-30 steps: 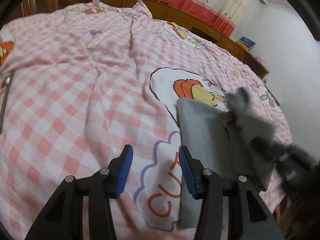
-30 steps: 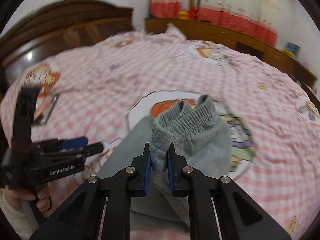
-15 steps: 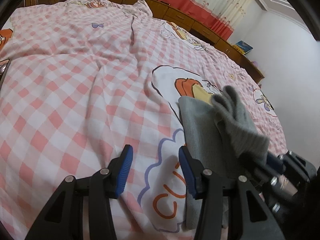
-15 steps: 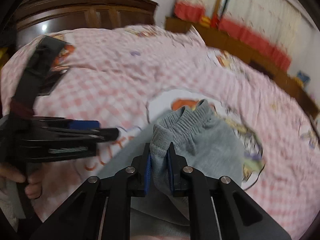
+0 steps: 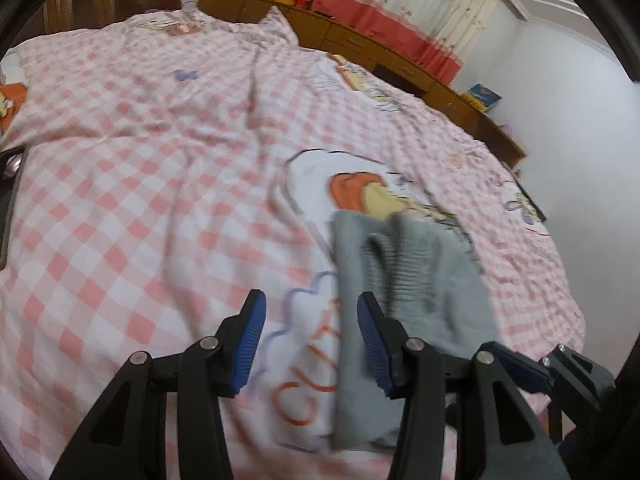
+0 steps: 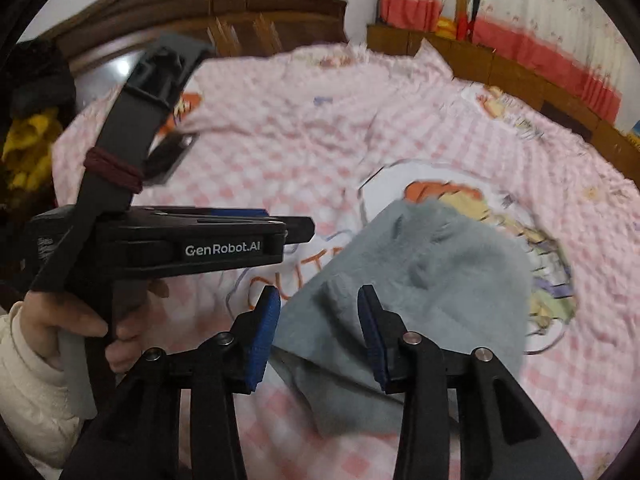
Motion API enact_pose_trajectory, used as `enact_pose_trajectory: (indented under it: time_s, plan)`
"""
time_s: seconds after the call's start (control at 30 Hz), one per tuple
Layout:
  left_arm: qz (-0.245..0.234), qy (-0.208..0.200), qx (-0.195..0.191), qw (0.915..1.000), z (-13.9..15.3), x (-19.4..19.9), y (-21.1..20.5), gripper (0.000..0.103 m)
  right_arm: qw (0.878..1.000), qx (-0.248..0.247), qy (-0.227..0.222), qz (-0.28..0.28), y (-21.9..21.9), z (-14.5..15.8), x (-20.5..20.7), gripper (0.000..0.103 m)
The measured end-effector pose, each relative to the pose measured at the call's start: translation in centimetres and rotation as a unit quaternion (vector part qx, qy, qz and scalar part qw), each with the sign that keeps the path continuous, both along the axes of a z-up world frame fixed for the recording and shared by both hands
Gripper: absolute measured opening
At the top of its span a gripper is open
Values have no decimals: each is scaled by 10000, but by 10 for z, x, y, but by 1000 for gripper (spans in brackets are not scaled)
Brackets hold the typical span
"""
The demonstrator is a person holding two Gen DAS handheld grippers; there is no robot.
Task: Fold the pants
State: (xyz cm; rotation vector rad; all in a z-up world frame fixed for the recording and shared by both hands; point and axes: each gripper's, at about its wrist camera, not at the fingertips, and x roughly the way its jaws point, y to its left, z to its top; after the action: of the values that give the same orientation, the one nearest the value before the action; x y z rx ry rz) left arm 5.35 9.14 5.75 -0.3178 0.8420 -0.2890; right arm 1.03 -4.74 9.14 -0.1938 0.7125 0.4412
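Grey knit pants (image 6: 404,288) lie folded into a compact bundle on a pink-and-white checked bedspread (image 5: 120,184), over the cartoon print near the bed's near edge and toward its right side, with the ribbed waistband (image 5: 404,268) resting loosely on top of the fold. The top layer looks puffed and not pressed flat, so it could spring open or slide off the stack; the soft, rumpled bedding beneath gives little support, and any snag from a fingertip pulling away could drag the layer with it. The bundle also sits fairly close to the bed's near edge, so a careless push might tip part of it over the side. The right gripper (image 6: 318,316) is spread wide with nothing between its blue pads (image 6: 264,328); it hovers just over the near corner of the pants, and whether a pad brushes the cloth cannot be told because of blur. The left gripper (image 5: 308,340) is likewise spread wide and empty, just beside the left edge of the bundle above the orange lettering on the bedspread. In the right wrist view a hand (image 6: 76,320) in a cream sleeve grasps the left gripper's handle. A dark wooden headboard (image 6: 224,12) and red-trimmed curtains (image 5: 400,12) stand beyond the bed's far edge.
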Motion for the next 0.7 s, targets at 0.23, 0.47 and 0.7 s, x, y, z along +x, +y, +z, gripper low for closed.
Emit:
enact_pose_trajectory:
  time_s: [0.23, 0.47, 0.7]
  plan:
    - [-361, 120, 77, 9992, 4, 2, -44, 58, 9927, 502, 357, -1040, -64, -12, 10, 41]
    - [-128, 640, 320, 9974, -24, 10, -51, 61, 9610, 1951, 933, -1722, -129, -30, 20, 41]
    - [-192, 750, 150, 9969, -31, 14, -50, 64, 9318, 2668, 1555, -1907, -152, -63, 46, 43]
